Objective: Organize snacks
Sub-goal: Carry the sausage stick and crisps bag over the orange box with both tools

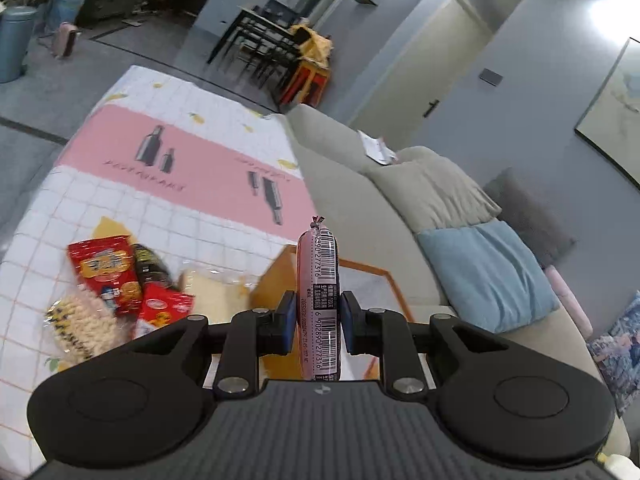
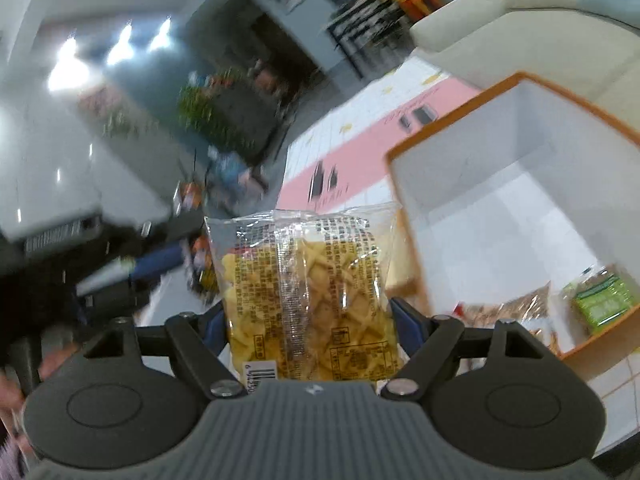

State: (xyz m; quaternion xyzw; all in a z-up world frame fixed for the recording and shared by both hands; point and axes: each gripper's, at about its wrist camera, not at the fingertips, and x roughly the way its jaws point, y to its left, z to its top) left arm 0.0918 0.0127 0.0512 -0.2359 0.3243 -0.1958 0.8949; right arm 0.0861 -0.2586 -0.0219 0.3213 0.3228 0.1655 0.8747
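Observation:
In the left wrist view my left gripper point(image 1: 318, 308) is shut on a pink sausage stick point(image 1: 319, 276) with barcodes, held upright above the table. Several loose snacks lie on the cloth at the left: a red packet point(image 1: 106, 272), a dark packet point(image 1: 150, 266), a noodle pack point(image 1: 86, 326). In the right wrist view my right gripper point(image 2: 308, 312) is shut on a clear bag of yellow crisps point(image 2: 308, 296), its jaws wide around it. To its right stands a box point(image 2: 404, 200) with an orange rim and white inside, holding a green packet point(image 2: 604, 302) and a brownish snack bag point(image 2: 516, 310).
The table wears a white grid cloth with a pink band point(image 1: 192, 168). A beige sofa point(image 1: 404, 184) with a light blue cushion point(image 1: 486, 272) runs along the table's right side. Dark dining chairs point(image 1: 264, 48) stand further back. The right wrist view is blurred by motion.

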